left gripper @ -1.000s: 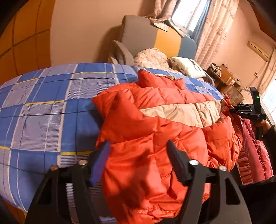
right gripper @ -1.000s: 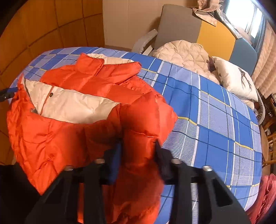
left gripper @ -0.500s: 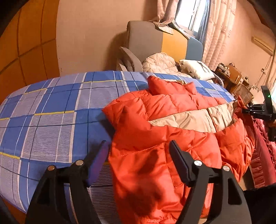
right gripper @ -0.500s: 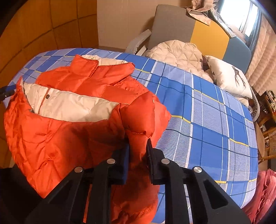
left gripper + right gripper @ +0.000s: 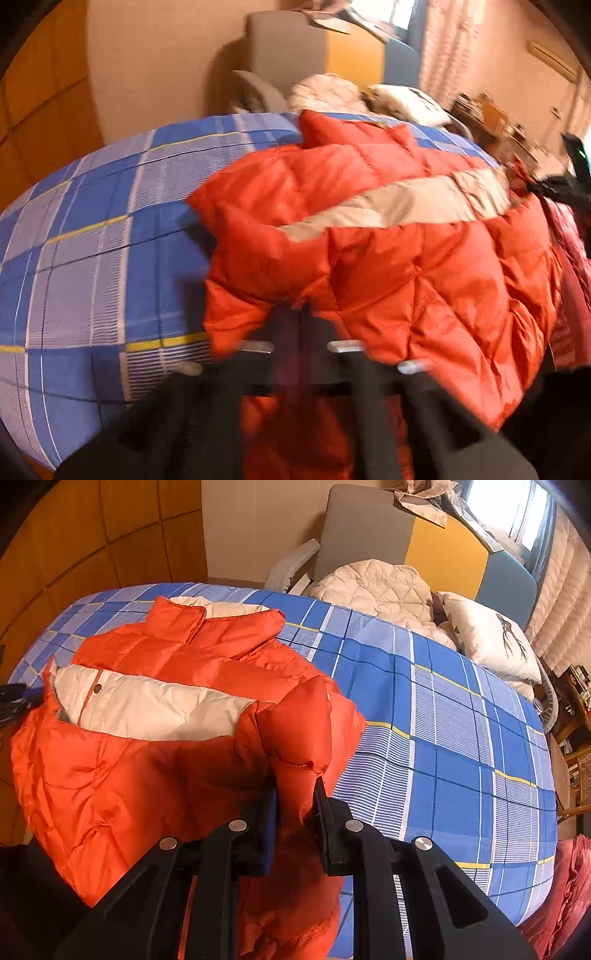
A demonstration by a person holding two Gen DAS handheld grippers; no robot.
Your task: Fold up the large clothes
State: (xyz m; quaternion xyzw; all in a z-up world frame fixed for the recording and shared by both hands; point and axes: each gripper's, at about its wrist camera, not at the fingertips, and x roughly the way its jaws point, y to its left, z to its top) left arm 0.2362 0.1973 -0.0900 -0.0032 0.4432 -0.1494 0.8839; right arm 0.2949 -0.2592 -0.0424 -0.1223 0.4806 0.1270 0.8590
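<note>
I have both sets of fingers clamped on the jacket point(image 5: 155, 716), left gripper point(image 5: 301, 314) and right gripper point(image 5: 295, 786) pinching its near corners, its length running across the bed point(image 5: 443, 738) between them.

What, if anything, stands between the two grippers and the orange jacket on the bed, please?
Nothing visible does. The right gripper is already shut on a puffy fold of the orange jacket, and the left gripper is shut at the jacket's other side on the checked bed.

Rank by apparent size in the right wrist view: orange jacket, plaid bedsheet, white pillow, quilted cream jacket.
1. plaid bedsheet
2. orange jacket, inflated by nearness
3-4. quilted cream jacket and white pillow: too alike to rank.
</note>
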